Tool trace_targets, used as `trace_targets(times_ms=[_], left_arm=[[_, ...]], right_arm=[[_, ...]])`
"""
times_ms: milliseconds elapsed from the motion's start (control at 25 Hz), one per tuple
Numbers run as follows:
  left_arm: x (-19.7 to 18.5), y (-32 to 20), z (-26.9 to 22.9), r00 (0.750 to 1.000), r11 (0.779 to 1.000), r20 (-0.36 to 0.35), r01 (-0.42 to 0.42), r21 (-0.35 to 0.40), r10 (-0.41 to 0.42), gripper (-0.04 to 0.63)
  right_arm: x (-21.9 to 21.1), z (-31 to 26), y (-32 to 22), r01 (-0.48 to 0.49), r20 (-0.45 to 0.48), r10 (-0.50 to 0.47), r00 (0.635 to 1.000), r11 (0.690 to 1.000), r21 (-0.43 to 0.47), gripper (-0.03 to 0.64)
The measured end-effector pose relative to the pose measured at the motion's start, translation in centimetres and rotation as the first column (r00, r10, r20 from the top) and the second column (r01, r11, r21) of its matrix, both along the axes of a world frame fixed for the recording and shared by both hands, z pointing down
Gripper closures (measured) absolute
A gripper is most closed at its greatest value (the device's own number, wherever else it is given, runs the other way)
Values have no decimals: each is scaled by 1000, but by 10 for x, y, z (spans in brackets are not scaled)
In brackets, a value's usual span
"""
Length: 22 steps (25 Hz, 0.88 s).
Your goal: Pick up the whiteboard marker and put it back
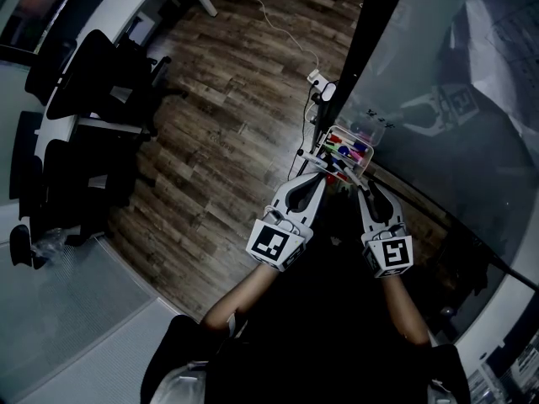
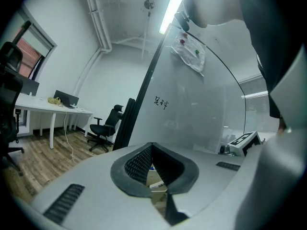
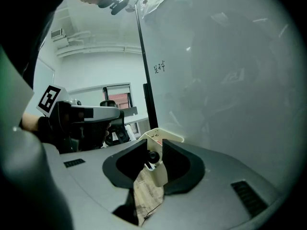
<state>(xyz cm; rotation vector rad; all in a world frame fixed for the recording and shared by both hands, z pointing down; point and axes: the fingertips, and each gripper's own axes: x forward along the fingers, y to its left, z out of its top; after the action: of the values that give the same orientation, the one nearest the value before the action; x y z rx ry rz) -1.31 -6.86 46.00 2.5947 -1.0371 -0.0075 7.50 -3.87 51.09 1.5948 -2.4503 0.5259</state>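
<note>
Your right gripper (image 3: 151, 153) has its jaws closed on one whiteboard marker (image 3: 152, 156). You see the marker end-on, its black end between the pads, right at the cream marker holder (image 3: 165, 136) fixed to the whiteboard (image 3: 220, 71). Your left gripper (image 2: 152, 150) has its jaw tips together with nothing between them, and it sits just beside the right one.

**What could go wrong**
- You appear to hold the marker near its black end only. If that end is the cap, a pull could take the cap off and leave the body behind.
- With so short a hold, the marker could pivot between the pads and slip, then drop to the wooden floor (image 1: 227, 99) below.
- The holder is crowded. Lowering or lifting at an angle could jam your marker against the coloured markers (image 1: 347, 146) or tip one out.
- The two grippers are close together, so a sideways move by either could knock the other or the holder's rim.

**Count**
- Grippers: two.
- Marker in your grip: one.
- Marker holder: one.
- Whiteboard: one.
- Markers in the holder: at least four by colour (green, red, blue, purple). The head view is too small for an exact count.
</note>
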Motion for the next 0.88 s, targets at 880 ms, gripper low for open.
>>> trace_targets(times_ms=[880], left_arm=[[-4, 10, -3, 1000, 1000, -5, -10, 26, 10, 588]], right_arm=[[4, -8, 13, -26, 15, 25, 1000, 999, 43, 531]])
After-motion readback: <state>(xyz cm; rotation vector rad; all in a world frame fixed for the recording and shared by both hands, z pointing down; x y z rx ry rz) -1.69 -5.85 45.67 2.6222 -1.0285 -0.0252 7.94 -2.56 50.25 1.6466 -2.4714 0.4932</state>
